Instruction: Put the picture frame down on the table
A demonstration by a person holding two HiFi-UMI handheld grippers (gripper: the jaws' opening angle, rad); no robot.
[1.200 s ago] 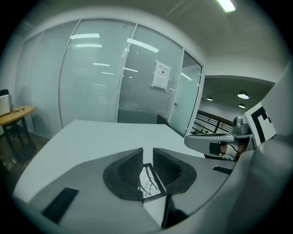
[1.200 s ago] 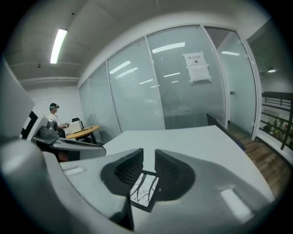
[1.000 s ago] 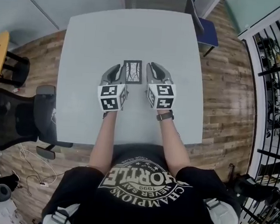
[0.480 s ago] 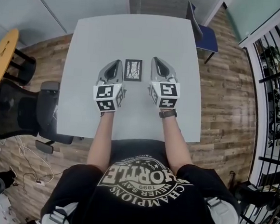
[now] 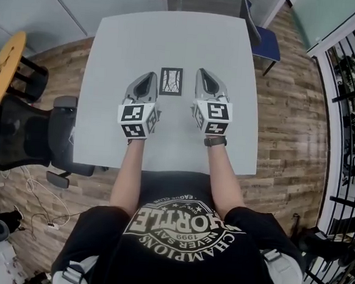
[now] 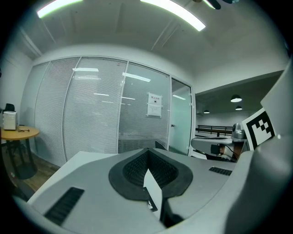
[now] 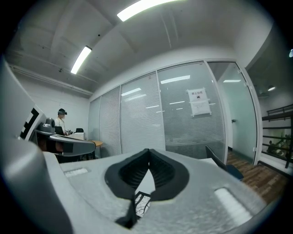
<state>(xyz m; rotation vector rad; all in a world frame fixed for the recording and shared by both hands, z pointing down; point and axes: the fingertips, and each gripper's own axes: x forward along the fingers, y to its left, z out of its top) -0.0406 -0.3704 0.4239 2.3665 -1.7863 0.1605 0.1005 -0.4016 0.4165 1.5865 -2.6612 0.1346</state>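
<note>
A small black picture frame [image 5: 171, 81] with a branch drawing lies flat on the white table [image 5: 124, 36], in the middle of the head view. My left gripper [image 5: 150, 77] rests just left of it and my right gripper [image 5: 203, 73] just right of it; neither touches it. Both are shut with nothing held. In the left gripper view the dark pads [image 6: 137, 167] meet at the tip [image 6: 147, 152]. In the right gripper view the jaws [image 7: 149, 151] also meet, and a corner of the frame [image 7: 141, 204] shows through the gap below them.
A blue chair [image 5: 265, 44] stands at the table's far right corner. A black office chair [image 5: 19, 138] and a yellow round table [image 5: 6, 63] are to the left. Black railings [image 5: 353, 91] run along the right. The table's near edge is at my body.
Both grippers have spread slightly apart, leaving wider gaps on each side of the frame. The frame stays flat on the table.
</note>
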